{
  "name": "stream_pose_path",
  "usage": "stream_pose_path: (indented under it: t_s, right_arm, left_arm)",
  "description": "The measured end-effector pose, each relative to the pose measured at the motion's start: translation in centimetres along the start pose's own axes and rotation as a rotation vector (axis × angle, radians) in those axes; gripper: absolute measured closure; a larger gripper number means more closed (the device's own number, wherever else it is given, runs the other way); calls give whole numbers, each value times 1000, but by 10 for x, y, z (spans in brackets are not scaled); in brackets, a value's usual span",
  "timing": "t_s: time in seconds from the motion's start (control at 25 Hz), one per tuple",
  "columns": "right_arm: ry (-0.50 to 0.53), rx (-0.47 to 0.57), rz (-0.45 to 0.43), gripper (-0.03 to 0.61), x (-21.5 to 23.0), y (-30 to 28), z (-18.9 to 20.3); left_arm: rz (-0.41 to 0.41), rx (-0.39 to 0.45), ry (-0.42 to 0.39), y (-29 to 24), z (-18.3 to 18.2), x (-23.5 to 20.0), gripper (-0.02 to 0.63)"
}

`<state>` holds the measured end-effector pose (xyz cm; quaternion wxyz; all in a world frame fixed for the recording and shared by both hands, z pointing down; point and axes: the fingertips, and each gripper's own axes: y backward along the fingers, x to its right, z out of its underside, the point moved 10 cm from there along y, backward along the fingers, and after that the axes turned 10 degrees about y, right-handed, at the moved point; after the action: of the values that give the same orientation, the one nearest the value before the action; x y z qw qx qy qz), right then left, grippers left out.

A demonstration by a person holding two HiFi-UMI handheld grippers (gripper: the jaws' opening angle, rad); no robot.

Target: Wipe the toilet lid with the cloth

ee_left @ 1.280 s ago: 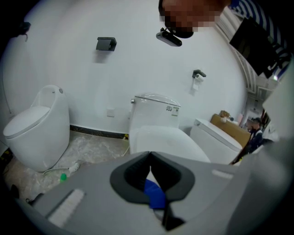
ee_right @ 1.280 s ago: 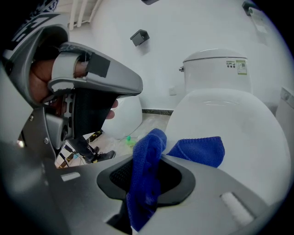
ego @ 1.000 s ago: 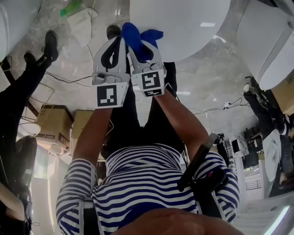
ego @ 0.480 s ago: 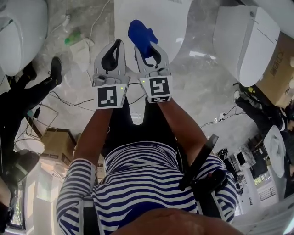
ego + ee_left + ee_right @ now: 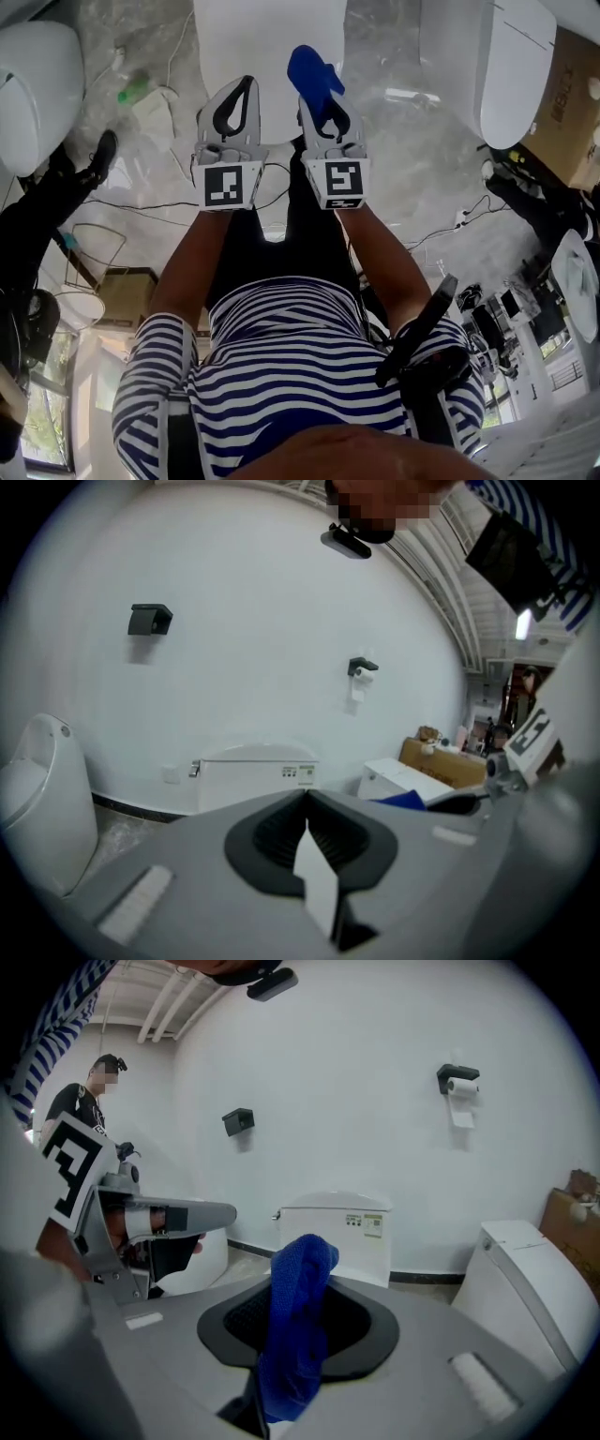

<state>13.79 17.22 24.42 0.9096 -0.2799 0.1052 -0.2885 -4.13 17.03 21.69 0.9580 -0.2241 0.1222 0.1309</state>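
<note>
A white toilet [image 5: 267, 52] stands straight ahead, lid down; its tank [image 5: 258, 773] shows in the left gripper view and, as the toilet tank [image 5: 342, 1227], in the right gripper view. My right gripper [image 5: 321, 94] is shut on a blue cloth [image 5: 314, 73], held in the air short of the lid. The cloth [image 5: 298, 1330] hangs folded between the jaws, with one end sticking up. My left gripper [image 5: 240, 86] is beside it, shut and empty, also off the lid. Its jaws [image 5: 307, 799] meet with nothing between them.
More white toilets stand at the left [image 5: 37, 84] and right [image 5: 511, 66]. Another person's legs [image 5: 56, 197] are at the left. Cables, a green bottle [image 5: 131, 92] and cardboard boxes [image 5: 131, 295] lie on the marble floor. A paper-roll holder [image 5: 457, 1080] hangs on the wall.
The view has swung, so the toilet now sits top centre instead of top right. Both grippers have drawn slightly apart. The cloth stays in the right gripper.
</note>
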Motion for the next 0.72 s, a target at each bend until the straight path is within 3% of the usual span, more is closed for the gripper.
stream_pose_path:
  t_s: [0.32,0.72]
  right_arm:
    - [-34,-148,1,463,-10,10,110]
    - [-73,-240,-60,463,-49,-10,200]
  left_arm:
    - [-1,-117,-14,-6,70,1,612]
    - [-23,-198,4,-1,144,-13,612]
